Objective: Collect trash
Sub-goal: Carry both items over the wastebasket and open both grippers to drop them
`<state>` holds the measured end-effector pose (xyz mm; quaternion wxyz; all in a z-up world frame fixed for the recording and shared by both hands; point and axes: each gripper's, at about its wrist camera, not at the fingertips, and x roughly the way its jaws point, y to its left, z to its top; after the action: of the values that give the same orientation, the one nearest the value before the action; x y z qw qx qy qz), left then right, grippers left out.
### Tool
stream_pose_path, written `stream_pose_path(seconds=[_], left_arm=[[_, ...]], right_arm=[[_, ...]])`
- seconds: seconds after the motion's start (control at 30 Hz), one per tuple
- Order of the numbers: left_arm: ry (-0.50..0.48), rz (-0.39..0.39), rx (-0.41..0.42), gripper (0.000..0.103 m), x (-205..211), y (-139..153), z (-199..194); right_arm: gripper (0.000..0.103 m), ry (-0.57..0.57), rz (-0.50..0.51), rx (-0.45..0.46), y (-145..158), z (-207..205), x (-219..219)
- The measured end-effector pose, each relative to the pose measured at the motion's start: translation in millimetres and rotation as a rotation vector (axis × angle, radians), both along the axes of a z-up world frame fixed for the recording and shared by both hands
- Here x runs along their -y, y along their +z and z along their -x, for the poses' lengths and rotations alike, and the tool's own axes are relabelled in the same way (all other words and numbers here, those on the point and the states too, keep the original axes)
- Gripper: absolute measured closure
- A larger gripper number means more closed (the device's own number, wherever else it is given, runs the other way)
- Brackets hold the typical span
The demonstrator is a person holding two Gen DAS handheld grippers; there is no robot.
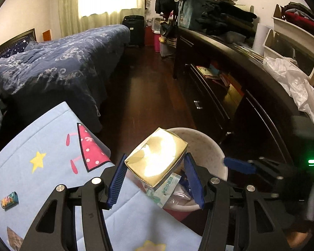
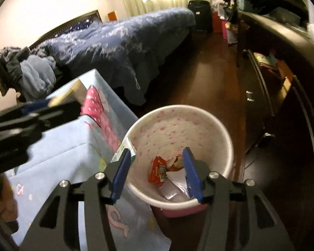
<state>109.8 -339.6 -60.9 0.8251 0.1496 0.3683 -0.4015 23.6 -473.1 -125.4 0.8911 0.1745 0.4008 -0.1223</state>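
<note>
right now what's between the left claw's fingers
A gold box, gripped by the left claw above the trash bin, seen in the left wrist view.

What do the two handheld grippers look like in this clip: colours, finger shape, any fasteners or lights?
Both match: the left gripper and right gripper have black skeletal linkage arms with triangular cut-outs, round silver pivot bolts, and flat blue pads ribbed along the edges. A green light glows on the right gripper's body. No cables or sleeves show.

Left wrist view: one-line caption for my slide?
Left gripper holds a gold box over the white trash bin.
</note>
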Motion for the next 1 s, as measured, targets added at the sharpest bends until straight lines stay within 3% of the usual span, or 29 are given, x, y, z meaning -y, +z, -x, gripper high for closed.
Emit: stream_pose_path(seconds=[0.27,0.3,0.33,0.43,0.63,0.83,0.93,1.0], left_arm=[[0.032,-0.007,0.007,0.047,-8.3,-0.1,-3.3],[0.034,-0.008,0.006,0.047,-9.1,-0.5,-4.6],[0.037,-0.011,0.003,0.047,-9.3,-1.6,-6.1],[0.049,-0.014,-0.006,0.047,-9.8,-5.1,-9.5],[0.035,-0.010,-0.026,0.047,1.7,-8.8,-9.3],[-0.024,-0.036,-0.007,0.046,35.9,-17.0,4.6],[-0.031,-0.048,-0.002,0.032,49.2,-25.0,6.6],[-0.022,-0.054,0.010,0.028,54.9,-29.0,5.8]], right_arm=[[0.050,0.047,-0.127,-0.036,-48.8,-43.8,2.8],[0.060,0.065,-0.141,-0.034,-51.8,-46.9,0.3],[0.087,0.081,-0.147,-0.037,-54.1,-49.5,-2.1],[0.091,0.104,-0.149,-0.015,-52.2,-49.5,-7.2],[0.093,0.043,-0.054,0.058,-21.9,-26.7,4.7],[0.093,-0.039,0.036,0.061,-5.8,-11.1,31.0],[0.089,-0.058,0.048,0.045,-7.4,-9.3,40.6],[0.087,-0.076,0.068,0.046,-5.7,-4.8,44.1]])
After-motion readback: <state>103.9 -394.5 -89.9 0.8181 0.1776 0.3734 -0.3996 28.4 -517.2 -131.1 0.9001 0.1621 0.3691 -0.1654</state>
